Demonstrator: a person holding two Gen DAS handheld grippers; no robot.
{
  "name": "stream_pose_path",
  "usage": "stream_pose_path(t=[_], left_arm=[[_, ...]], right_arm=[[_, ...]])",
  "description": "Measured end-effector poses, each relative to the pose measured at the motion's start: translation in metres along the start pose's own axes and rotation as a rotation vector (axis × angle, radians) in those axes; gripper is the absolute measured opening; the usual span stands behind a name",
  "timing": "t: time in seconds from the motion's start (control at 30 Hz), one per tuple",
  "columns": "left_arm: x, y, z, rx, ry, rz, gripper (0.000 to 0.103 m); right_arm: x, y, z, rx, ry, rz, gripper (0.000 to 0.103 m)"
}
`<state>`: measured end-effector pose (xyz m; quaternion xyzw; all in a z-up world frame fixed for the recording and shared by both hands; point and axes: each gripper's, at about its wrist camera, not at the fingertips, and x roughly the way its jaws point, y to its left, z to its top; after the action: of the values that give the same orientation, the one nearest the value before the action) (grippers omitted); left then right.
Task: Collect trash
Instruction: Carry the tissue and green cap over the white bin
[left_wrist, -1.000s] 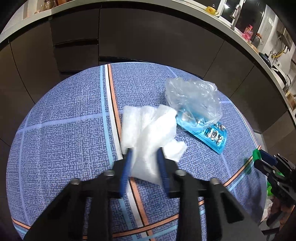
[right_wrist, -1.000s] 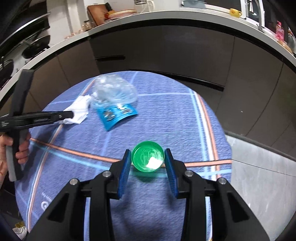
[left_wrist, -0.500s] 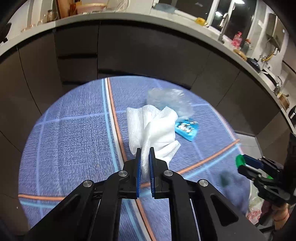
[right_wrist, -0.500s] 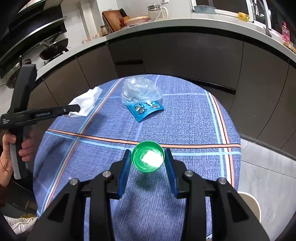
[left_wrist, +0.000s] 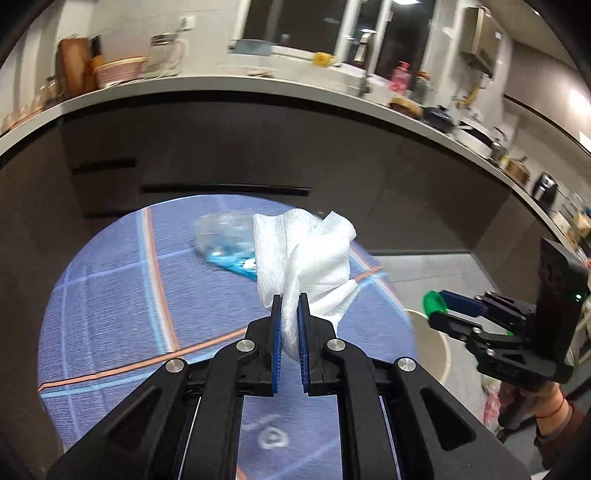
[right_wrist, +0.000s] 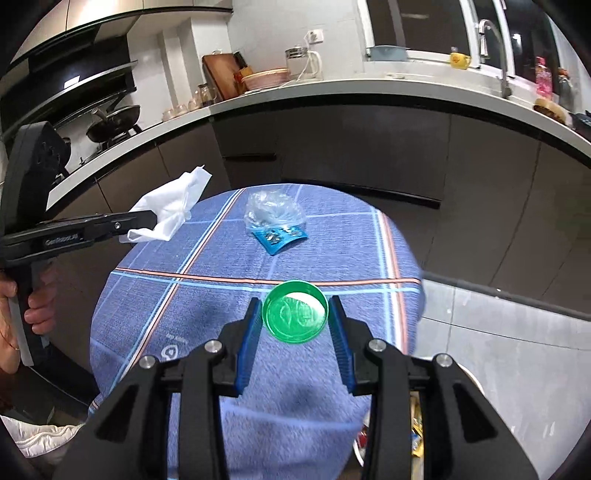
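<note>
Left wrist: left gripper (left_wrist: 290, 314) clamps tissue (left_wrist: 306, 254); right gripper (right_wrist: 295, 314) grips lid (right_wrist: 295, 312). Next: carry to bin (left_wrist: 436, 347).

Right gripper (right_wrist: 295, 317): blue pads pressed on either side of a round green plastic lid (right_wrist: 295, 316), held above the blue plaid tablecloth (right_wrist: 155, 310).
Left gripper (right_wrist: 147, 221): clamps a crumpled white tissue (right_wrist: 171, 208) (lifted off the cloth).
On cloth: clear plastic bag (right_wrist: 273, 212) overlapping a blue blister pack (right_wrist: 282, 238).

Blue checked tablecloth (right_wrist: 207, 332), dark cabinets (right_wrist: 369, 147)
</note>
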<state>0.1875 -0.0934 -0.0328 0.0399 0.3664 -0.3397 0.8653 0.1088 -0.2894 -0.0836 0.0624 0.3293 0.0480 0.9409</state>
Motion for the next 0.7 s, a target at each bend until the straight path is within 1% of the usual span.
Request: stream_pose_path(t=[0.13, 0.33, 0.5, 0.7], left_arm=[[0.002, -0.032, -0.003, 0.045, 0.004, -0.058, 0.007], [0.018, -0.072, -0.008, 0.103, 0.038, -0.136, 0.007], [0.035, -0.099, -0.011, 0.138, 0.067, -0.181, 0.007], [0.055, -0.12, -0.015, 0.156, 0.102, -0.214, 0.007]], right_arm=[[-0.021, -0.011, -0.012, 0.021, -0.004, -0.04, 0.037], [-0.035, -0.029, -0.031, 0.06, 0.011, -0.091, 0.037], [-0.045, -0.048, -0.05, 0.105, 0.022, -0.121, 0.037], [-0.05, -0.07, -0.071, 0.162, 0.037, -0.138, 0.037]])
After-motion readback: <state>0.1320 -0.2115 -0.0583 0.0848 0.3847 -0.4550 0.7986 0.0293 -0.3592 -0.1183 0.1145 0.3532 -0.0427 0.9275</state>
